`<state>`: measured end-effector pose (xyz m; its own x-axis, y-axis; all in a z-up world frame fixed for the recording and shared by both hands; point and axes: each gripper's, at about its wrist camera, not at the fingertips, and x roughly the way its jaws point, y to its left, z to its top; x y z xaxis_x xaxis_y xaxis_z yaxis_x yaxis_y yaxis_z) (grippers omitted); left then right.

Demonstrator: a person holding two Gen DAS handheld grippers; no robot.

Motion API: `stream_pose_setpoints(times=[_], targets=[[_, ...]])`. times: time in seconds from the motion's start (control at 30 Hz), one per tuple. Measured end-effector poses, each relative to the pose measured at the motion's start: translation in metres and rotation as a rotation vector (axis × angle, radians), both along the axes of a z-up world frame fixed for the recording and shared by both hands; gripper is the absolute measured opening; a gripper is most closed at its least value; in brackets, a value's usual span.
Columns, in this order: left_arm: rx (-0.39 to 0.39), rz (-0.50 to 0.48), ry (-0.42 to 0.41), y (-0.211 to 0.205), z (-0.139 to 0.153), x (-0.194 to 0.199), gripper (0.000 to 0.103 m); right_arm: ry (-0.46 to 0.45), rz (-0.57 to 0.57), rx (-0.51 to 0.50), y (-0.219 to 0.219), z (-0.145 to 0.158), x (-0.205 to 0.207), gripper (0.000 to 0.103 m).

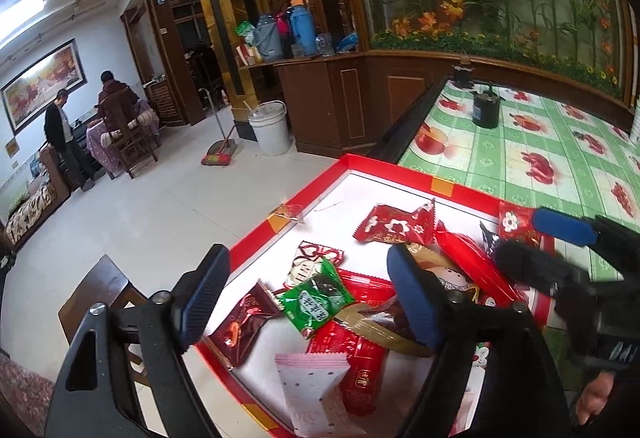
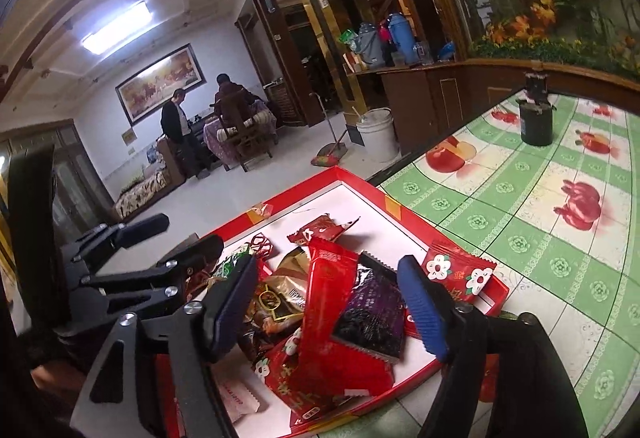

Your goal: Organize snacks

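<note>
Red tray (image 1: 400, 180): shallow, white floor, set at the corner of the desk (image 1: 520, 142), partly overhanging the edge toward the tiled floor (image 1: 160, 206). The desk is covered by a green-checked cloth printed with red fruit.

Contents of tray, seen from the left wrist view: green packet (image 1: 318, 304) lying on a heap of wrappers; dark red packet (image 1: 244, 322) just beside it near the left rim; red flower-printed packet (image 1: 394, 224) farther in; long red packet (image 1: 472, 258) slanting across the heap; pale pink dotted packet (image 1: 316, 394) nearest the camera. From the right wrist view, a dark purple packet (image 2: 372, 312) is seen beside the long red packet (image 2: 326, 292), and a red packet with white flowers (image 2: 460, 270) rests across the right rim of the tray (image 2: 384, 198), partly on the desk (image 2: 540, 198).

Left gripper (image 1: 308, 310): held above the near part of the tray, jaws spread wide, nothing between them.

Right gripper (image 2: 330, 302): held over the heap, jaws spread apart, astride the long red and purple packets without clamping either; also visible at the right of the left wrist view (image 1: 520, 250).

Other items: dark canister (image 1: 485, 110) standing well apart on the desk; white bucket (image 1: 270, 128) and broom (image 1: 219, 154) on the floor.
</note>
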<state>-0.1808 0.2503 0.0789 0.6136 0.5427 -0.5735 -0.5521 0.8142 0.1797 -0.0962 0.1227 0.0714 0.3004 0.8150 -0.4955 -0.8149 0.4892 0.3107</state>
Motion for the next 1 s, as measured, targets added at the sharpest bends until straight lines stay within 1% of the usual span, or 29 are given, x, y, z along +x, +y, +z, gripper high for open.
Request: stream_pose_setpoints(times=[0.13,0.27,0.4,0.6,0.7,1.0], targets=[[-0.005,0.035,0.003,0.004,0.003,-0.003,0.082,-0.052,0.016,-0.020,0.003,0.003,-0.015,0.081],[0.009,0.072,0.013,0.003,0.004,-0.006,0.082,-0.086,0.020,-0.023,0.003,0.007,-0.022,0.081],[0.009,0.066,-0.011,0.001,0.009,-0.013,0.082,-0.096,0.010,-0.007,0.001,0.011,-0.023,0.082],[0.012,0.093,-0.038,0.003,0.018,-0.023,0.083,-0.115,-0.001,-0.005,0.000,0.014,-0.027,0.083],[0.023,0.095,-0.041,0.003,0.019,-0.025,0.083,-0.126,0.001,-0.012,0.001,0.013,-0.030,0.083],[0.022,0.095,-0.039,0.002,0.018,-0.025,0.083,-0.141,-0.005,-0.025,0.001,0.013,-0.032,0.084]])
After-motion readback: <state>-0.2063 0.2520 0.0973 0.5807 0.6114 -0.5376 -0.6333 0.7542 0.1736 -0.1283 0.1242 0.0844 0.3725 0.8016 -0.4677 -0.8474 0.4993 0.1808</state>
